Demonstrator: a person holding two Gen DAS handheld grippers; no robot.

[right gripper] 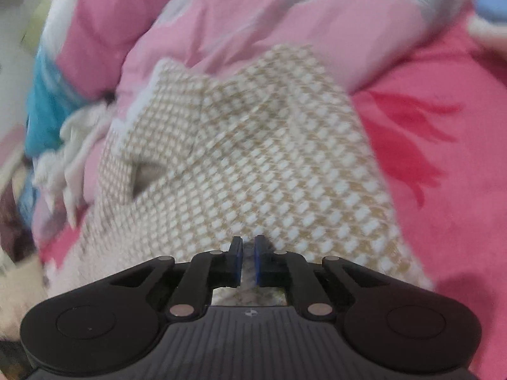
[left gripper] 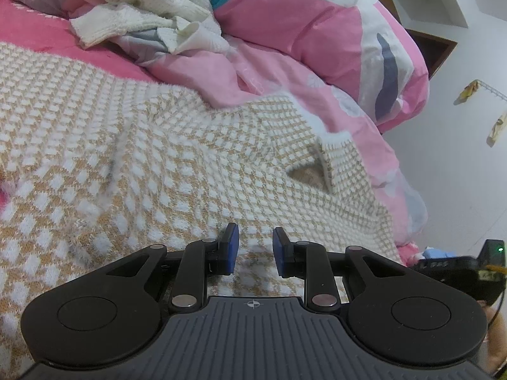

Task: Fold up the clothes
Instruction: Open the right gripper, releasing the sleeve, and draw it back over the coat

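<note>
Bed quilt bunches under the checked knit sweater; my left tongs spread, right tongs barely parted, both empty, risk snagging quilt.

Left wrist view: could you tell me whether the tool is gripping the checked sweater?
No, the left tool stands open above the checked sweater, nothing between its pads.

Knitted sweater flat on bed, crumpled quilt behind.

One checked sweater lies on the bed. Beyond it sit one white knit garment and one pink quilt. Two grippers show.
</note>
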